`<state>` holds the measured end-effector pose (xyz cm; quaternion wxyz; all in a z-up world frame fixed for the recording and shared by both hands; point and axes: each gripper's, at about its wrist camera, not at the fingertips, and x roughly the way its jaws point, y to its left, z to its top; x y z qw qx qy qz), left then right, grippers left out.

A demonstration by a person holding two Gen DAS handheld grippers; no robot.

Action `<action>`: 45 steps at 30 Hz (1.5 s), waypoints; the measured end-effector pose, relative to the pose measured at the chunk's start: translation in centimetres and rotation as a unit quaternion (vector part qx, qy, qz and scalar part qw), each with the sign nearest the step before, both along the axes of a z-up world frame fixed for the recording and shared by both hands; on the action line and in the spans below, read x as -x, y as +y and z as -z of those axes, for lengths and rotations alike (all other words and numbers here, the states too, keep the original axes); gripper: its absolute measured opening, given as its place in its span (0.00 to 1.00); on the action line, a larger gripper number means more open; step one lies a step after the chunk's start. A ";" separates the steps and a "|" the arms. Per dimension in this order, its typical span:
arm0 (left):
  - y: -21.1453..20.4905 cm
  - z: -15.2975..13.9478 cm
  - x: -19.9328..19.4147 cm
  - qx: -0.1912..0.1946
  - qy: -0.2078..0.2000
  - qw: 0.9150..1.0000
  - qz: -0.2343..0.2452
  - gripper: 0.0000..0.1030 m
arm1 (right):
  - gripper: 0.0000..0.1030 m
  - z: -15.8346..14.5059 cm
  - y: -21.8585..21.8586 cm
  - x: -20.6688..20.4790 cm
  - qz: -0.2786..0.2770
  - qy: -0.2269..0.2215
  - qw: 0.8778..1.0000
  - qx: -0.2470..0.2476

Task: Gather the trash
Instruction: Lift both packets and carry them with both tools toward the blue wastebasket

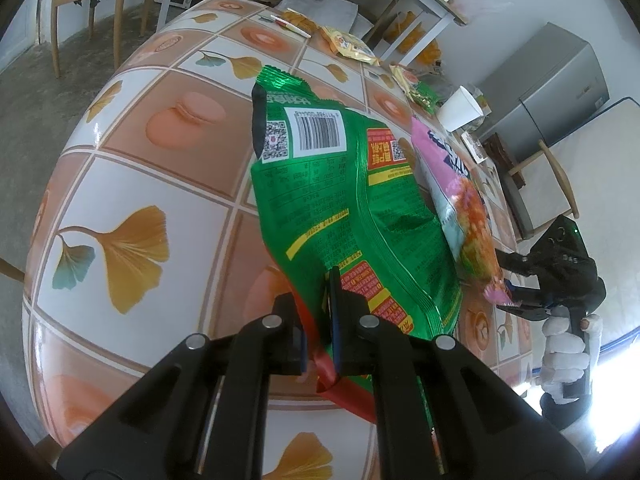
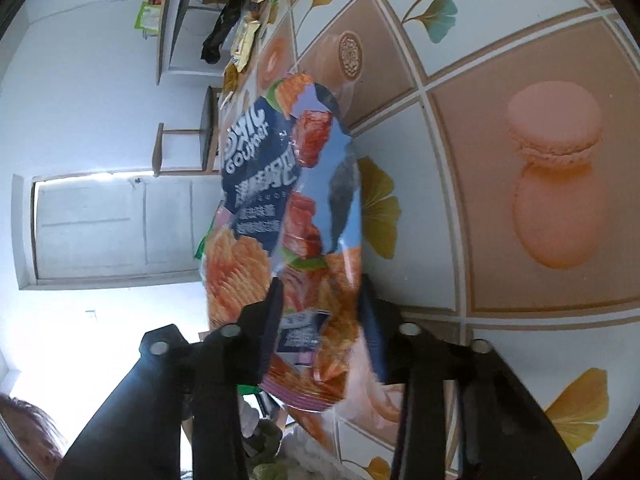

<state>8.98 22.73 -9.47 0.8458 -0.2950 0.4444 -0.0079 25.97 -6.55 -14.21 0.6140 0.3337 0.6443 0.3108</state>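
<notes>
The left gripper (image 1: 326,320) pinches the near corner of a green snack bag (image 1: 336,184) above the patterned table (image 1: 132,184). Just right, a pink snack bag (image 1: 452,184) sits in the right gripper (image 1: 510,296), with a white paper cup (image 1: 460,108) farther off.

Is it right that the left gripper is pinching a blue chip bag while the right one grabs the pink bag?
Not quite. The left gripper is pinching a green snack bag, not a blue one, as the left wrist view shows. The right gripper does have the pink chip bag.
</notes>
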 end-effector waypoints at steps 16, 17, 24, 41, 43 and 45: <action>0.5 0.0 0.3 0.021 -0.010 1.000 -0.003 0.07 | 0.12 -3.9 -2.8 1.6 0.036 -0.073 0.995 -0.061; 0.5 -0.1 0.3 0.023 -0.013 1.000 -0.003 0.07 | 0.12 -4.1 -3.0 1.7 0.039 -0.075 0.994 -0.064; 0.6 -0.6 0.6 0.029 -0.030 0.999 -0.005 0.05 | 0.12 -5.5 -5.1 2.2 0.061 -0.089 0.991 -0.075; 0.9 -4.0 1.9 0.056 -0.093 0.994 0.000 0.02 | 0.12 -6.7 -6.7 3.9 0.086 -0.101 0.987 -0.086; 0.8 -4.3 2.0 0.056 -0.098 0.994 0.001 0.02 | 0.12 -6.8 -7.0 4.0 0.088 -0.105 0.987 -0.087; 0.8 -4.6 2.2 0.059 -0.103 0.993 0.002 0.02 | 0.12 -7.0 -7.4 4.1 0.090 -0.109 0.986 -0.088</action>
